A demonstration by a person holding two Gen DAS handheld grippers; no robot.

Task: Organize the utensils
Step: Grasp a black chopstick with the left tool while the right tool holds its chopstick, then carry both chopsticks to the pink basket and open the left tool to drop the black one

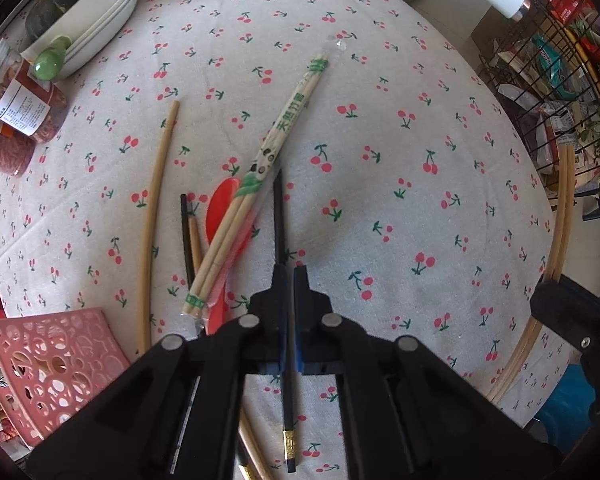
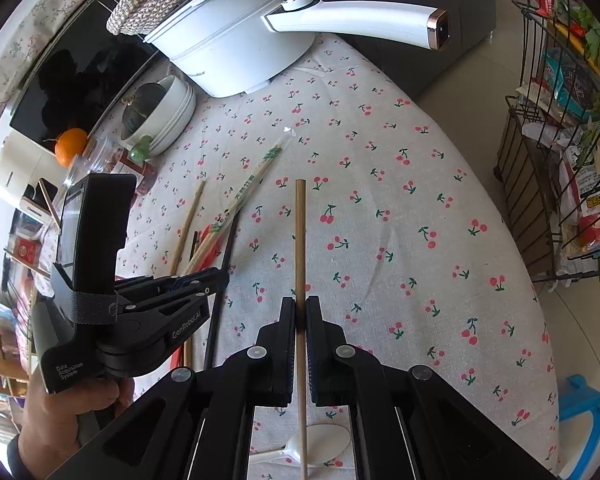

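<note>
My left gripper [image 1: 291, 278] points down at the cherry-print tablecloth [image 1: 400, 208] and is shut on a black chopstick [image 1: 278, 216], which runs through the jaws to its gold-banded end near the frame's bottom. The same gripper [image 2: 220, 278] shows in the right wrist view with a hand around it. My right gripper [image 2: 301, 306] is shut on a pale wooden chopstick [image 2: 300, 236] held above the cloth. Left of the black chopstick lie a wrapped pair of disposable chopsticks [image 1: 276, 132], a red spoon [image 1: 220, 216], another black chopstick [image 1: 186, 236] and a long wooden chopstick [image 1: 156, 200].
A pink perforated basket [image 1: 52, 364] sits at the table's near left. Stacked white bowls [image 1: 96, 20], jars [image 1: 20, 100] and a white pot [image 2: 228, 44] with a long handle line the back. A white spoon [image 2: 324, 446] lies near the front edge. A wire rack [image 2: 560, 160] stands beyond the right edge.
</note>
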